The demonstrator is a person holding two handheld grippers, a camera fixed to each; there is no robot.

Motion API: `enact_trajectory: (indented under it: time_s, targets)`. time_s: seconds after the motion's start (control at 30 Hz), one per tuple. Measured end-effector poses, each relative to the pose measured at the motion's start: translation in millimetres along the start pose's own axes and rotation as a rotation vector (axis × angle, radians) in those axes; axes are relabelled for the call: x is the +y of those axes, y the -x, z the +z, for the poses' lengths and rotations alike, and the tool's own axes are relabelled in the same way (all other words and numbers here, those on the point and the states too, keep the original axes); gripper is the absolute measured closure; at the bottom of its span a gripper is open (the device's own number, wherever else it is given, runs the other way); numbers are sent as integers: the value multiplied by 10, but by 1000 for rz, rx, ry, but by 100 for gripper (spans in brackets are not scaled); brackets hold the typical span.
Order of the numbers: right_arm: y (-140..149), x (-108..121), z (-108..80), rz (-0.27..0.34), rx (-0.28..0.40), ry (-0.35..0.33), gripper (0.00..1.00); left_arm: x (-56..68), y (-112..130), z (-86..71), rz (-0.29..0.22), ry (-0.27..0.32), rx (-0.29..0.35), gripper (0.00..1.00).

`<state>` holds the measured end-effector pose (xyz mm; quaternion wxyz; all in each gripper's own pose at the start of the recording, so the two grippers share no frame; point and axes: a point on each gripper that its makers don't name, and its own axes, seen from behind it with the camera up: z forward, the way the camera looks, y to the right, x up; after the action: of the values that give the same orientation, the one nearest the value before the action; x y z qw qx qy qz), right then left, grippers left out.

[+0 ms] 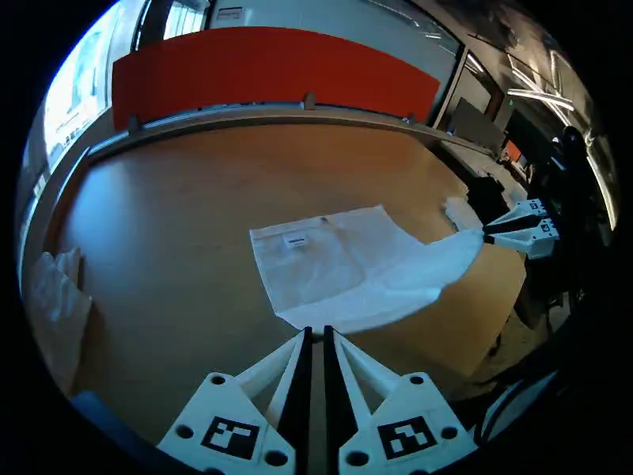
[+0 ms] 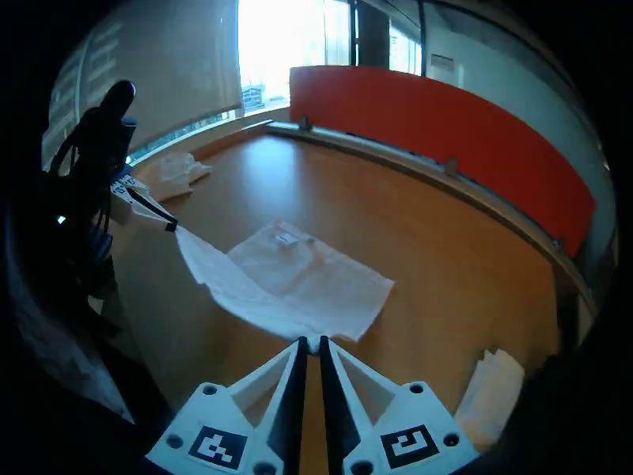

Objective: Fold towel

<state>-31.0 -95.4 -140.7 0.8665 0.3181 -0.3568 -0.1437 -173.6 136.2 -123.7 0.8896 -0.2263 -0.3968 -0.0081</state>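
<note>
Towel, white and thin, closest to both cameras: near edge pinched at its two corners and raised off the wooden table, far half lying flat with a small tag on top. In the left gripper view, left gripper at the bottom, fingers drawn together and clamped on one corner. In the right gripper view, right gripper likewise closed on the other corner. Between the two, lifted cloth sagging in a soft curve. Reads as the first fold, only just started: corners taken, not yet carried over. Calls next for moving both corners together, level and taut, across to the far edge, then lowering them onto it, edge to edge. Further off, spare folded cloths near the table's rim. Beyond, a red partition and bright windows.
</note>
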Motion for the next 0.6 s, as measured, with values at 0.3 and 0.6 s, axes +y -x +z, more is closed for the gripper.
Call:
enact_trajectory:
  time_s: [0.3, 0.6]
  targets:
    - [-45, 147, 151, 2, -6, 19, 88, -105, -162, 122, -11, -15, 28, 90]
    - [-130, 363, 396, -5, -16, 45, 88, -259, -374, 350, -8, -37, 52, 90]
